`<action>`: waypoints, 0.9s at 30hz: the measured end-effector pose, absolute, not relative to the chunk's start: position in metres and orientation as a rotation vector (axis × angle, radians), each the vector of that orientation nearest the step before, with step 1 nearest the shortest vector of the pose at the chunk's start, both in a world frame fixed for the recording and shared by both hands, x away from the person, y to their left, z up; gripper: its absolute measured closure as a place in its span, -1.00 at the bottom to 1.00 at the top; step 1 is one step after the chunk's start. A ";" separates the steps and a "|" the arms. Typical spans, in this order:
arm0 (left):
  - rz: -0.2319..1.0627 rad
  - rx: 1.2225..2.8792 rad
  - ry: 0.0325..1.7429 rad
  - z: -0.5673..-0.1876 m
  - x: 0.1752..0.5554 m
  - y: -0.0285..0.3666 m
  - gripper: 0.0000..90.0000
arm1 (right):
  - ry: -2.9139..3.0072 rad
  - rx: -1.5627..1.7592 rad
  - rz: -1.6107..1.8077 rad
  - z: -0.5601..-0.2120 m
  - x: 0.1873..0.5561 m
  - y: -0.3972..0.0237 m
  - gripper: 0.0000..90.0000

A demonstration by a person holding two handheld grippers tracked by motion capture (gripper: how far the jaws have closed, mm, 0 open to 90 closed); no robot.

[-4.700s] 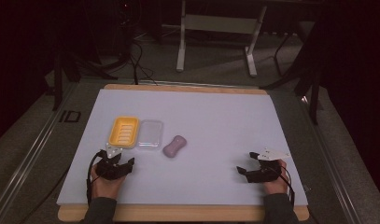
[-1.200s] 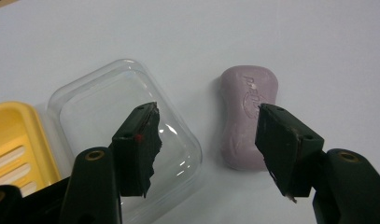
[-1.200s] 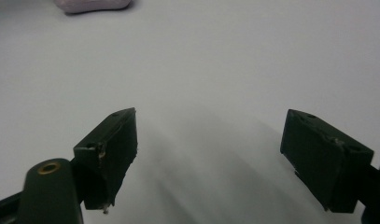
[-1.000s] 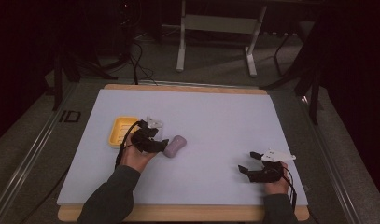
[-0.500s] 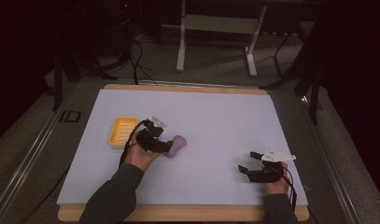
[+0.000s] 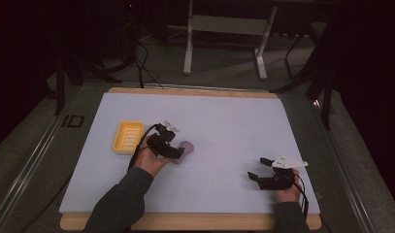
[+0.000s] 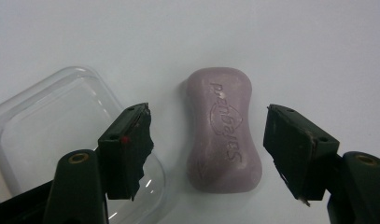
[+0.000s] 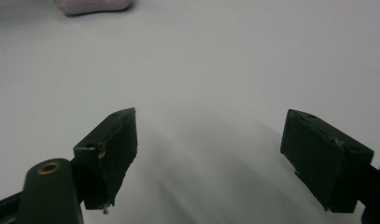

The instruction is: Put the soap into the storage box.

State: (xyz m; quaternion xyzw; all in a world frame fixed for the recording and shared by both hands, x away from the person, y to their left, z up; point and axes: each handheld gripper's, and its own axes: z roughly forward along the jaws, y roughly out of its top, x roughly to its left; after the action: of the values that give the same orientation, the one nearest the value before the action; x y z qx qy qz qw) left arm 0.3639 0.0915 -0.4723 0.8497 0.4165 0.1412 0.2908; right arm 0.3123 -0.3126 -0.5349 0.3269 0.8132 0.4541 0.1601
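A mauve bar of soap [image 7: 222, 130] with embossed lettering lies flat on the white table top [image 6: 224, 131]. My left gripper [image 7: 208, 149] hangs just above it, open, one jaw on each long side, neither touching. In the high view the left gripper [image 6: 179, 151] reaches the soap [image 6: 187, 146] from the left. A clear plastic lid [image 7: 61, 126] lies beside the soap, partly under the left jaw. A yellow soap dish [image 6: 127, 136] sits further left. My right gripper [image 6: 257, 170] rests open near the front right, nothing between its jaws; far off, the soap's edge [image 8: 94, 5] peeks in.
The white mat [image 6: 292, 145] covers a wooden table whose edge [image 6: 185, 222] runs along the front. Behind the table stand a metal frame [image 6: 224, 34] and cables [image 6: 141, 53] on the floor. Wide bare mat lies between the two grippers.
The left hand has come from the front left over to the soap and crept slightly right, its open jaws now straddling the bar. The right gripper has stayed put.
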 end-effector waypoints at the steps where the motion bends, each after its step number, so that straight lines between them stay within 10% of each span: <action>1: 0.373 2.270 1.111 -0.473 0.364 0.090 -0.28 | 2.323 0.934 1.297 -0.535 0.312 -0.313 -0.59; 27: 0.301 2.386 1.131 -0.485 0.384 0.070 -0.35 | 2.322 0.929 1.300 -0.535 0.312 -0.313 -0.59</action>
State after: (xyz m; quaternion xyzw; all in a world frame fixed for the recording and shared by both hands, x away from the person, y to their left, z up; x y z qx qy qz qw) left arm 0.3842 0.0700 -0.4855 0.8716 0.4132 0.1100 0.2396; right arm 0.3121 -0.3127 -0.5349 0.3254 0.8131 0.4552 0.1605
